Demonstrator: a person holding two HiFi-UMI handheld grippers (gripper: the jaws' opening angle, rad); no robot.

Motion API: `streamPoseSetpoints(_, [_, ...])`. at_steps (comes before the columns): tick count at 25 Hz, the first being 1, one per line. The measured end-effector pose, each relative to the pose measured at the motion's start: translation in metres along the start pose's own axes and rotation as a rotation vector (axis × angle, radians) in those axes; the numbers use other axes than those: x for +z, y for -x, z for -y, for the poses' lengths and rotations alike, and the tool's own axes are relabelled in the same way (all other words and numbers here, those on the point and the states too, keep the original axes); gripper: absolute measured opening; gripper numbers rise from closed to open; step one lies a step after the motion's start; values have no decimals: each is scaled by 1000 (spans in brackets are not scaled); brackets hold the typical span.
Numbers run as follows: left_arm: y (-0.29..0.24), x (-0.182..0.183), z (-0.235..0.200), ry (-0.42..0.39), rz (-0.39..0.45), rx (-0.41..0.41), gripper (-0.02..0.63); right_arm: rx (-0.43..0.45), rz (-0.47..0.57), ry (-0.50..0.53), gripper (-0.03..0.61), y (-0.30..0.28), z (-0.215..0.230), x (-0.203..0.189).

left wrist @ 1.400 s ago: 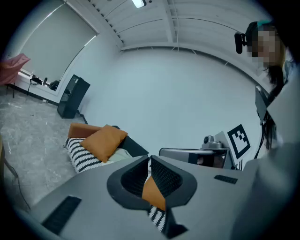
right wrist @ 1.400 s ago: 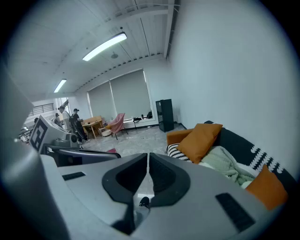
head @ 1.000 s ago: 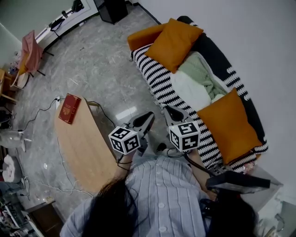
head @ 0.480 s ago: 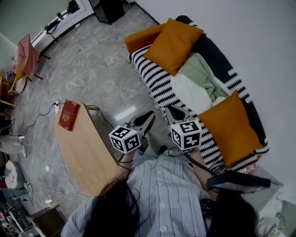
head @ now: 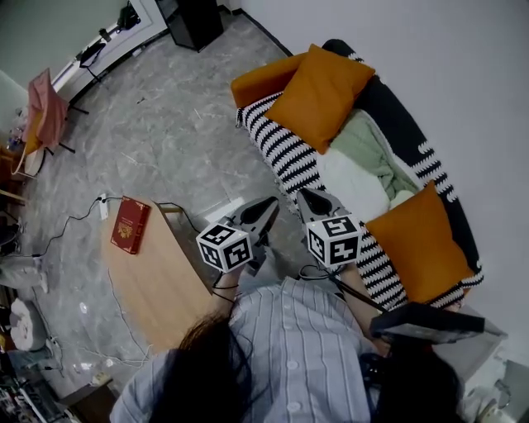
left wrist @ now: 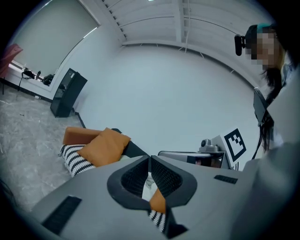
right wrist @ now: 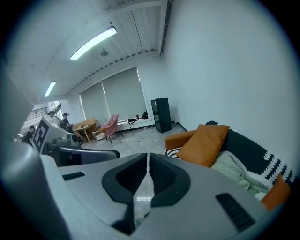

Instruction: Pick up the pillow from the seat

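Two orange pillows lie on the sofa with the black-and-white striped seat [head: 285, 149]: one at the far end [head: 318, 87], leaning on the orange armrest, and one at the near end [head: 421, 244]. My left gripper [head: 268, 205] and right gripper [head: 308, 197] hover side by side over the floor in front of the sofa, both shut and holding nothing. In the left gripper view the far pillow [left wrist: 104, 146] lies ahead to the left of the shut jaws [left wrist: 149, 157]. In the right gripper view it [right wrist: 204, 144] lies to the right of the shut jaws [right wrist: 148, 154].
A pale green and white blanket [head: 364, 161] is bunched between the pillows. An oval wooden table [head: 157, 281] with a red book [head: 131, 225] stands at my left, with cables on the floor around it. A black speaker [head: 197, 16] stands at the far wall.
The head view has shifted a little, so the sofa and table sit slightly differently in the picture. Both grippers stay shut and side by side in front of the sofa.
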State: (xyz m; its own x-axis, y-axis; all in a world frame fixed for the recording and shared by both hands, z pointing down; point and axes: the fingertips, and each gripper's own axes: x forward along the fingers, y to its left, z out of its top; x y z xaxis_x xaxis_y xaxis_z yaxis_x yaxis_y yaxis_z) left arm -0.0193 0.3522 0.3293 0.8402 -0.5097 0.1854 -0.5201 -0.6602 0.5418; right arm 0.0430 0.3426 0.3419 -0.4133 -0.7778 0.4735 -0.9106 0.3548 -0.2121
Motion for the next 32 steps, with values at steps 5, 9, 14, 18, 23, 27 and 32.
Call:
streamPoseSetpoints(5, [9,35,-49,6,12,-10,9,-14,-6,2,29,-47,-17,24])
streamPoseSetpoints(9, [17,64,-90,21,34,-17,9,-31,-12,1,29,-83,-31,40])
streamPoseSetpoints(14, [26,88,-129,31,45,-27,9,-58,-20,-18,29,-119,-42,53])
streamPoseSetpoints(18, [29,92,-150,36,32,-30,9,-70,-26,-20,29,-139,-47,57])
streamPoseSetpoints(23, [33,97,-165,46,31,-29,9,-84,-39,-21,29,-151,-48,59])
streamPoseSetpoints(27, [29,98,-175,69,36,-26,9,-107,-40,-30,29,-150,-40,59])
streamPoseSetpoints(32, [8,90,-176,76,-10,-48,9,-141,-46,-82,29,-146,-16,51])
